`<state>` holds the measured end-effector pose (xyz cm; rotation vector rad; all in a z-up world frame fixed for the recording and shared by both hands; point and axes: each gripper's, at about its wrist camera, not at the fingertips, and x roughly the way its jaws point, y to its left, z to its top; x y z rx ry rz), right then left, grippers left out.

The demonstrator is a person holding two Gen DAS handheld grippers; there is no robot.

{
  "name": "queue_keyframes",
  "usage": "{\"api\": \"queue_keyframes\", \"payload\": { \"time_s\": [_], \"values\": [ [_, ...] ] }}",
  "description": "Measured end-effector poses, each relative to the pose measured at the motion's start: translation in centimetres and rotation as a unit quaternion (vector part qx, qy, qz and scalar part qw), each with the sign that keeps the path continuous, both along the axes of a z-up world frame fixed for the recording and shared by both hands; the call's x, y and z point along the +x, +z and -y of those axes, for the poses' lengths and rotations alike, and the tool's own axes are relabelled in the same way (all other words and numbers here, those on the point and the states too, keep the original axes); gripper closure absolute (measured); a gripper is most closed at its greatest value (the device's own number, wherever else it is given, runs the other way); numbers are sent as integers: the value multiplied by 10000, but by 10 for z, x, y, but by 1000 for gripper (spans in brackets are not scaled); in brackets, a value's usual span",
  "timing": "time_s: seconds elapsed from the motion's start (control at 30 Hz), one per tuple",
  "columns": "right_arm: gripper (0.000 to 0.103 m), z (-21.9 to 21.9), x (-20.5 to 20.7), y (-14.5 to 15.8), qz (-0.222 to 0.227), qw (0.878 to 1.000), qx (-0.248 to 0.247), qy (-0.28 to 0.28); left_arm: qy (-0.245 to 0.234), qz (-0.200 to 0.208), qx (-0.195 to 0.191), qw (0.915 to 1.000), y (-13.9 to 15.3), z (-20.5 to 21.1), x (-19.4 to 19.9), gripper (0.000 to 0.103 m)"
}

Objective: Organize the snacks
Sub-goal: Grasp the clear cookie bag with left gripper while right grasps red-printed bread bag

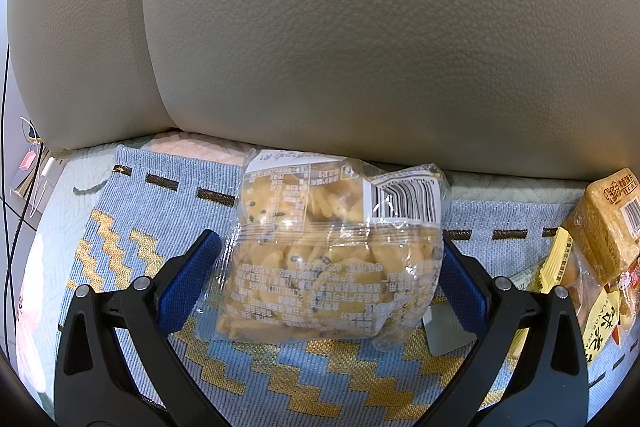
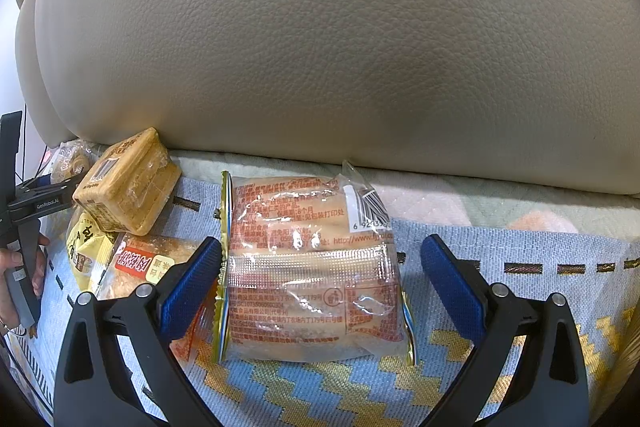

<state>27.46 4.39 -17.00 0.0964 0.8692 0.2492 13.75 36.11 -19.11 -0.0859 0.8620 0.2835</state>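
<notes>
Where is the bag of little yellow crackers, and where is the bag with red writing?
bag of little yellow crackers [image 1: 332, 259], left wrist view, on the clear middle of the bag.
bag with red writing [image 2: 308, 275], right wrist view, on the shiny seam across its middle.

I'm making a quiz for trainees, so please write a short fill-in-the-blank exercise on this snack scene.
1. The left hand-held gripper straddles a clear bag of small ____ crackers.
2. The right hand-held gripper straddles a clear packet with ____ print.
3. Both packs lie on a blue woven mat with a ____ zigzag pattern.

Missing words: yellow; red; gold
</notes>
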Motion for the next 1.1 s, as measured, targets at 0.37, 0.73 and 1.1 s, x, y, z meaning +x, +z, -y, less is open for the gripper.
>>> {"api": "queue_keyframes", "payload": {
  "time_s": [0.37, 0.73, 1.1],
  "values": [
    [5, -2, 1, 1, -19, 10000, -58, 6, -1, -4, 8, 10000, 0, 0, 0, 3],
    [5, -10, 4, 0, -37, 9999, -137, 8, -10, -8, 18, 10000, 0, 0, 0, 3],
    [5, -12, 4, 0, -39, 9998, -169, 4, -12, -9, 19, 10000, 0, 0, 0, 3]
  ]
}}
